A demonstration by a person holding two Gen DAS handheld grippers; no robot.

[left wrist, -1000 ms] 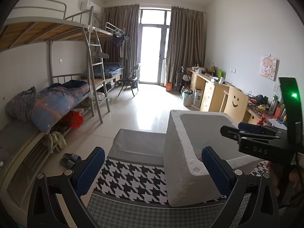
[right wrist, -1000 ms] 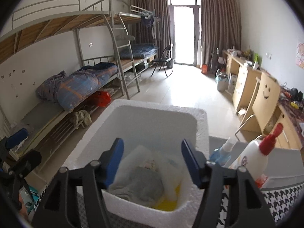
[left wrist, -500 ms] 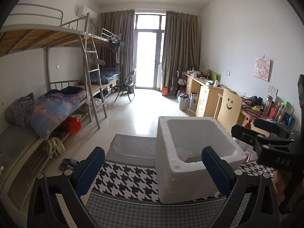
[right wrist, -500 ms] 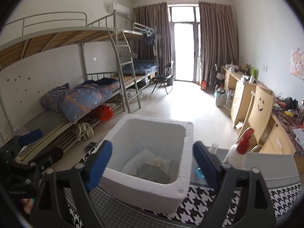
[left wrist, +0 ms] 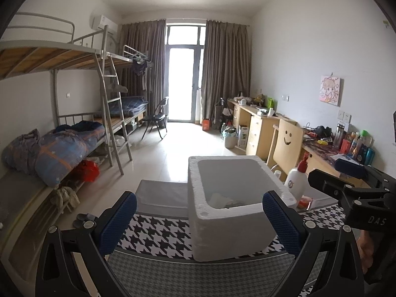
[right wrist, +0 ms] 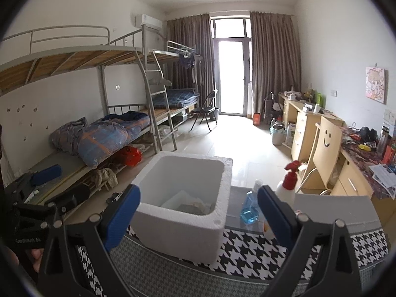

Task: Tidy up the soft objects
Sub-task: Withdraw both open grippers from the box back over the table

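A white foam box [left wrist: 232, 225] stands on the houndstooth-covered table [left wrist: 158, 232]. Inside it lie soft cloths [right wrist: 188, 204], one white and one grey, partly hidden by the near wall. My left gripper [left wrist: 199, 196] hangs in front of the box, open, nothing between its blue pads. My right gripper [right wrist: 198, 193] is also back from the box [right wrist: 183, 222], open and empty. Each gripper shows at the edge of the other's view: the right gripper [left wrist: 351, 180] and the left gripper [right wrist: 47, 178].
A white spray bottle with a red trigger [right wrist: 288, 182] and a small bottle of blue liquid [right wrist: 250, 211] stand just right of the box. A grey panel [left wrist: 163, 194] lies behind it. A smiley-face chair [left wrist: 288, 143], desks and bunk beds [left wrist: 74, 138] line the room.
Both grippers drew back and up from the box. The right jaws spread wide from around the cloths, which stay inside the box.
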